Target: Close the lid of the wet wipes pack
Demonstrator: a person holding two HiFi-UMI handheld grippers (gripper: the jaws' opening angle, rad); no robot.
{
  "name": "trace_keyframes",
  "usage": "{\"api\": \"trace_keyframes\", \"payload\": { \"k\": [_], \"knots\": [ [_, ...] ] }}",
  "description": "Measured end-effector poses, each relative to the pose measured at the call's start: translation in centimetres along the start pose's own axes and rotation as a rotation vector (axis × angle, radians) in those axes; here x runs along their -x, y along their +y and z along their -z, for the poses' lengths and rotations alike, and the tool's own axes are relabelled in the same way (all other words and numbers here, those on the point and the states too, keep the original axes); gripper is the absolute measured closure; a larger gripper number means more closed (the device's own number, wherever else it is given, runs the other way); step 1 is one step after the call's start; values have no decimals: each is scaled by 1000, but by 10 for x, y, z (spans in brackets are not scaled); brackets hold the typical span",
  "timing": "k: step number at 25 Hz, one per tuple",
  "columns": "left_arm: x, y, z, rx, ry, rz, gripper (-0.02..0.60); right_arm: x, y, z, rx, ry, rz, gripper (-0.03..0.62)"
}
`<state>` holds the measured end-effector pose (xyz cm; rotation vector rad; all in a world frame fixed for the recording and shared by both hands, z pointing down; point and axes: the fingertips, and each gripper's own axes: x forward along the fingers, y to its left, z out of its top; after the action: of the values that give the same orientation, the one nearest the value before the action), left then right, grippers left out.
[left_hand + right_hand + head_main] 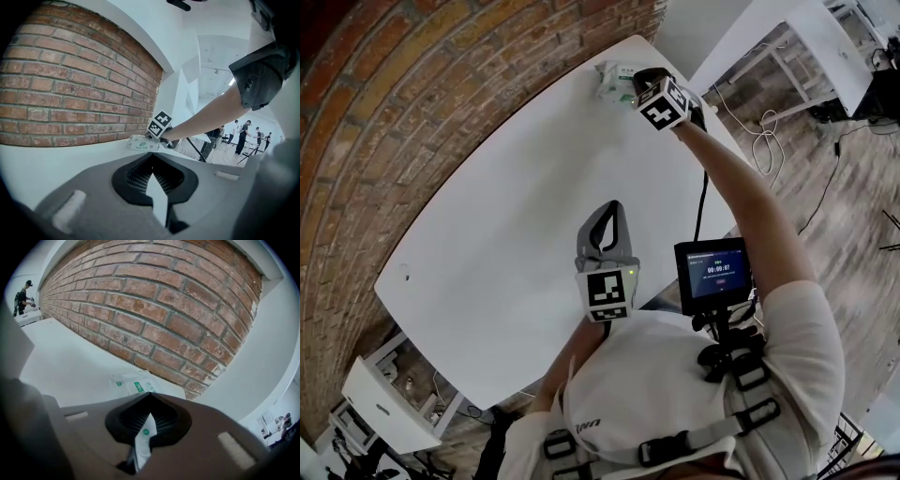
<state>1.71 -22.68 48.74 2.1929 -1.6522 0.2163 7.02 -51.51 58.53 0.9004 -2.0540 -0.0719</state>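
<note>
White-and-green wet wipes pack [612,82] lies at the table's [487,216] 12 o'clock edge beside the brick wall [412,94], right tongs [639,79] together just over it, left tongs [612,207] together, empty, toward 6 o'clock.

The head view looks steeply down onto the flat white table [487,234] beside the red brick wall [412,94]. The left gripper view sits low over the table, facing far across it. The right gripper view looks close, seemingly just above the soft white-and-green wipes pack [133,383]. All three share pack, tabletop and wall.
</note>
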Motion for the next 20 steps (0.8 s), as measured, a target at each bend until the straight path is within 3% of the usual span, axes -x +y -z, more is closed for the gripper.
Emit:
{"api": "trace_keyframes", "payload": {
  "k": [12, 20],
  "knots": [
    [-1, 1, -2, 4, -2, -6, 581, -1, 0, 1, -14, 0, 21, 592],
    [1, 2, -2, 2, 0, -8, 581, 4, -4, -4, 22, -27, 92, 577]
  ]
}}
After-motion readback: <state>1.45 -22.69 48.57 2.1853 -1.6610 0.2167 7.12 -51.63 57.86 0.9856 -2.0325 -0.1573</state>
